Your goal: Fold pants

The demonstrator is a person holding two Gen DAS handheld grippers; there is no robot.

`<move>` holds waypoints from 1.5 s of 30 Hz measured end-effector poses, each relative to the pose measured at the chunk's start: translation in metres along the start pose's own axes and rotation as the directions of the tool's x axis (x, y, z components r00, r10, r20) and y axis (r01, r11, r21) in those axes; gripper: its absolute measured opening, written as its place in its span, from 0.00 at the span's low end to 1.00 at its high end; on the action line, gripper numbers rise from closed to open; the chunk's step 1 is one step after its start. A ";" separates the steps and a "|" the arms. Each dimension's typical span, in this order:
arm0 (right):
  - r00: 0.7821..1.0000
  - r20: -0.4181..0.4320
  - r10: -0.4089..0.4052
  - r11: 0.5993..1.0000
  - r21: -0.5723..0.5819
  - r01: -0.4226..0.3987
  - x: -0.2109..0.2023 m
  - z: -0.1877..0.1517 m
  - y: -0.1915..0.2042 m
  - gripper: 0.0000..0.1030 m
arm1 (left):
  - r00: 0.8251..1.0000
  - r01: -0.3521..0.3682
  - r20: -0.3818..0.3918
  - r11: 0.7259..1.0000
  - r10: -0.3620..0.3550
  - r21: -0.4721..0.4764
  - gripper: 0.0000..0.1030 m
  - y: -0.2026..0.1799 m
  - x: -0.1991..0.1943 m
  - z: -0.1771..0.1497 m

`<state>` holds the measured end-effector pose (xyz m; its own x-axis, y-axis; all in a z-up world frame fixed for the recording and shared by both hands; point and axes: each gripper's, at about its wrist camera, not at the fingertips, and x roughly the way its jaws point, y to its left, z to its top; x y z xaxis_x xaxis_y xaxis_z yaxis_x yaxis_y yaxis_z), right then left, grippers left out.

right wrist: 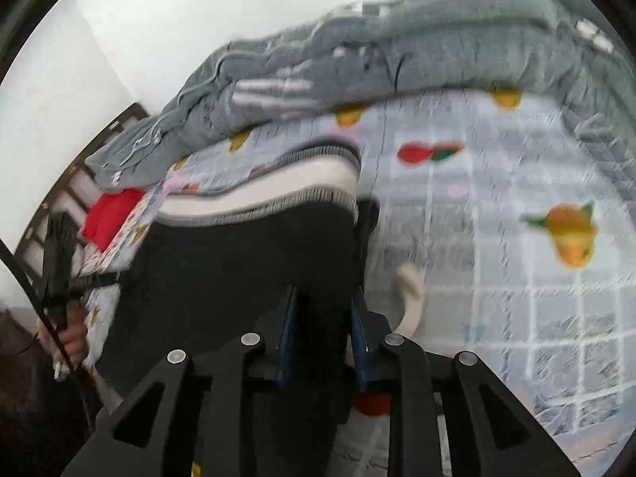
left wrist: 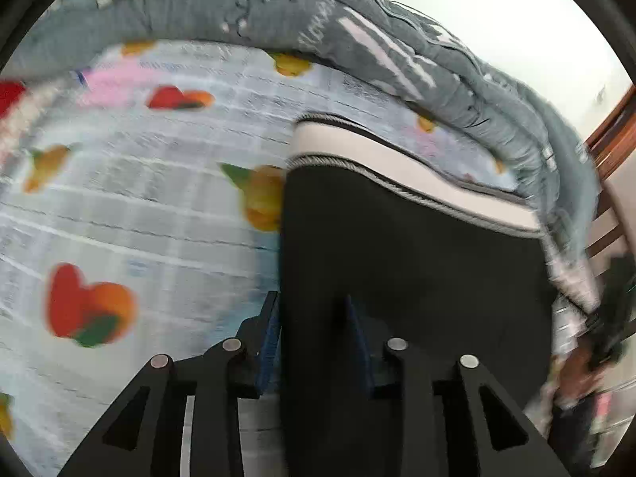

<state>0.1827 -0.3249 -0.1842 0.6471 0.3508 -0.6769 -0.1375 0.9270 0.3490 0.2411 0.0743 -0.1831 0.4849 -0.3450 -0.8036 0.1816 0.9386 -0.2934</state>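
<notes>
Black pants (left wrist: 397, 246) with a white, grey-trimmed waistband (left wrist: 397, 159) lie on a bed sheet printed with fruit (left wrist: 139, 198). My left gripper (left wrist: 312, 318) is shut on the pants' left edge, cloth between its blue pads. In the right wrist view the same pants (right wrist: 238, 262) and waistband (right wrist: 258, 194) show, and my right gripper (right wrist: 322, 310) is shut on the pants' right edge. A pale drawstring (right wrist: 409, 290) hangs to the right of it. Both views are blurred by motion.
A rumpled grey quilt (left wrist: 357, 28) is piled along the far side of the bed (right wrist: 437, 51). A wooden bed frame (right wrist: 79, 175) and a red cloth (right wrist: 109, 214) are at the left. The other hand and gripper (right wrist: 59, 270) show there too.
</notes>
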 end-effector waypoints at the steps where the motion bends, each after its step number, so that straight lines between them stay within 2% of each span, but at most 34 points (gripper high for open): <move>1: 0.999 0.052 -0.013 1.000 -0.005 0.013 -0.008 0.006 0.002 0.24 | 0.999 -0.017 0.028 0.999 0.016 0.029 0.50 -0.002 -0.004 -0.002; 2: 0.995 0.096 -0.014 1.000 0.000 0.014 -0.013 0.012 0.003 0.27 | 0.998 -0.017 0.057 0.999 0.015 0.039 0.65 -0.003 -0.007 -0.003; 3: 0.994 0.111 -0.014 1.000 0.006 0.014 -0.013 0.018 0.003 0.36 | 0.997 -0.010 0.076 0.999 0.007 0.036 0.66 -0.002 -0.009 -0.004; 4: 0.994 0.106 -0.020 1.000 0.015 0.018 -0.008 0.028 0.002 0.38 | 0.996 0.001 0.086 1.000 -0.004 0.029 0.66 -0.002 -0.010 -0.005; 6: 0.998 0.052 -0.048 0.999 0.027 0.047 0.019 0.046 0.001 0.38 | 0.995 0.018 0.093 0.999 -0.020 0.027 0.66 -0.006 -0.010 -0.002; 7: 0.998 -0.007 -0.065 0.997 0.031 0.066 0.040 0.053 0.000 0.38 | 0.995 0.015 0.097 0.999 -0.018 0.031 0.66 -0.007 -0.011 -0.002; 9: 0.995 -0.072 -0.064 0.997 0.035 0.066 0.064 0.055 -0.002 0.33 | 0.995 -0.008 0.104 0.999 0.004 0.047 0.66 -0.010 -0.014 -0.002; 10: 0.996 -0.054 -0.078 0.997 -0.002 0.078 0.064 0.056 0.001 0.15 | 0.994 -0.021 0.113 0.998 0.014 0.058 0.66 -0.011 -0.017 -0.003; 11: 0.999 0.006 -0.051 0.998 -0.046 0.051 0.050 0.059 0.005 0.15 | 0.992 -0.030 0.125 0.997 0.021 0.071 0.66 -0.013 -0.020 -0.002; 12: 0.998 0.068 0.015 1.000 -0.018 -0.014 0.035 0.059 0.001 0.15 | 0.989 -0.034 0.144 0.996 0.021 0.088 0.66 -0.015 -0.025 -0.003; 13: 0.996 0.084 0.034 0.999 0.014 -0.035 0.030 0.059 -0.005 0.15 | 0.985 -0.038 0.171 0.994 0.020 0.102 0.66 -0.017 -0.029 -0.003; 15: 0.996 -0.001 -0.091 0.996 0.002 0.091 0.049 0.056 -0.008 0.17 | 0.977 -0.026 0.211 0.993 0.000 0.117 0.66 -0.024 -0.030 0.001; 16: 0.987 -0.043 -0.156 0.988 -0.027 0.155 0.063 0.051 -0.007 0.18 | 0.978 -0.017 0.211 0.994 -0.007 0.111 0.66 -0.029 -0.027 0.006; 17: 0.982 -0.039 -0.185 0.982 -0.042 0.183 0.066 0.049 -0.006 0.19 | 0.980 -0.013 0.198 0.994 -0.009 0.105 0.66 -0.035 -0.022 0.012; 19: 0.981 -0.044 -0.188 0.981 -0.048 0.186 0.054 0.058 0.000 0.22 | 0.982 -0.041 0.189 0.989 0.014 0.142 0.66 -0.055 -0.012 0.022; 21: 0.975 0.037 -0.221 0.975 -0.022 0.222 0.030 0.069 0.010 0.23 | 0.968 -0.090 0.247 0.979 0.042 0.183 0.66 -0.073 -0.009 0.029; 22: 0.965 0.110 -0.238 0.969 -0.037 0.244 0.019 0.073 0.022 0.25 | 0.959 -0.108 0.278 0.975 0.051 0.196 0.66 -0.080 -0.006 0.034; 23: 0.964 0.126 -0.233 0.968 -0.069 0.242 0.020 0.076 0.032 0.29 | 0.951 -0.124 0.303 0.973 0.061 0.192 0.66 -0.085 -0.001 0.039; 24: 0.967 0.122 -0.224 0.967 -0.095 0.236 0.025 0.079 0.039 0.41 | 0.949 -0.127 0.308 0.976 0.067 0.178 0.66 -0.087 0.005 0.044; 25: 0.969 0.108 -0.221 0.965 -0.120 0.233 0.035 0.080 0.047 0.42 | 0.953 -0.123 0.296 0.979 0.071 0.164 0.66 -0.088 0.016 0.048; 27: 0.975 0.052 -0.214 0.965 -0.141 0.220 0.069 0.075 0.052 0.42 | 0.960 -0.161 0.252 0.975 0.118 0.154 0.66 -0.085 0.042 0.050; 29: 0.971 0.013 -0.239 0.961 -0.140 0.238 0.099 0.064 0.045 0.42 | 0.956 -0.222 0.233 0.959 0.178 0.179 0.66 -0.081 0.066 0.044; 30: 0.975 0.020 -0.223 0.966 -0.131 0.224 0.103 0.065 0.041 0.42 | 0.956 -0.211 0.239 0.962 0.168 0.171 0.66 -0.078 0.067 0.042; 32: 0.984 0.015 -0.180 0.982 -0.059 0.180 0.098 0.070 0.031 0.39 | 0.958 -0.180 0.251 0.972 0.138 0.153 0.66 -0.073 0.065 0.042; 33: 0.982 0.007 -0.187 0.981 -0.056 0.187 0.100 0.070 0.030 0.39 | 0.958 -0.182 0.251 0.972 0.140 0.152 0.66 -0.074 0.066 0.043; 37: 0.965 0.026 -0.259 0.957 -0.126 0.261 0.104 0.066 0.045 0.39 | 0.949 -0.231 0.255 0.958 0.184 0.170 0.68 -0.081 0.073 0.042; 40: 0.953 0.048 -0.300 0.938 -0.166 0.304 0.105 0.062 0.054 0.40 | 0.952 -0.211 0.259 0.965 0.165 0.159 0.68 -0.077 0.071 0.041; 45: 0.957 0.048 -0.285 0.945 -0.157 0.288 0.102 0.061 0.049 0.41 | 0.951 -0.212 0.261 0.964 0.166 0.158 0.68 -0.077 0.071 0.041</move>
<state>0.2879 -0.2516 -0.1960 0.6945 0.0658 -0.7165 -0.0607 0.9976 0.0328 0.2966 -0.0224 -0.1970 0.7144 -0.1729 -0.6780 0.2078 0.9777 -0.0304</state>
